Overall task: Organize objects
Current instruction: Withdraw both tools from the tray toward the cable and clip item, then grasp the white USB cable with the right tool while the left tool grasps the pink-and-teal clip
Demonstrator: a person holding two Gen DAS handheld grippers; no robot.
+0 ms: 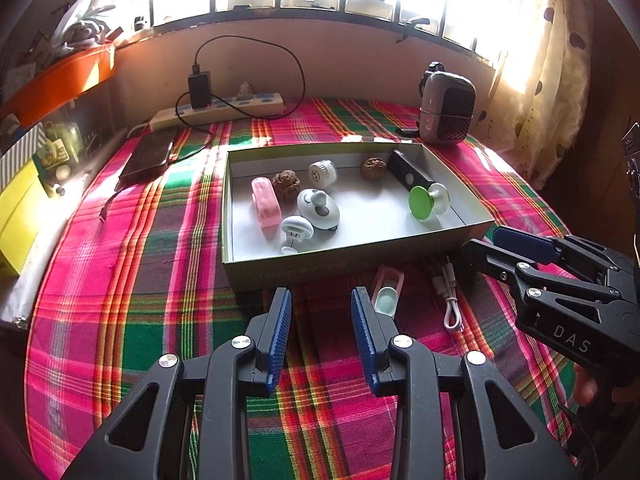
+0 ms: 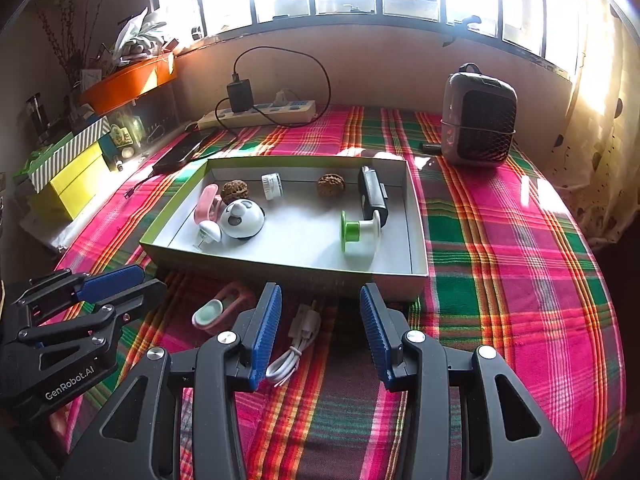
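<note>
Both claws open and empty, hovering over plaid-covered worktop in front of the box.

Left claw jaws apart, nothing between; right claw spread wider, nothing gripped, white coiled cable lying on the cloth between its fingers, untouched. Pink clip with pale green pad on the cloth just left of the cable, near the box's front wall. Beyond: shallow open box holding pink case, white mushroom-shaped piece, round white panda-face gadget, two brown walnuts, small white cylinder, black rectangular device, green-and-white suction holder. Farther back: black phone far left, power strip with black charger by the wall, grey fan heater far right, under barred window.
</note>
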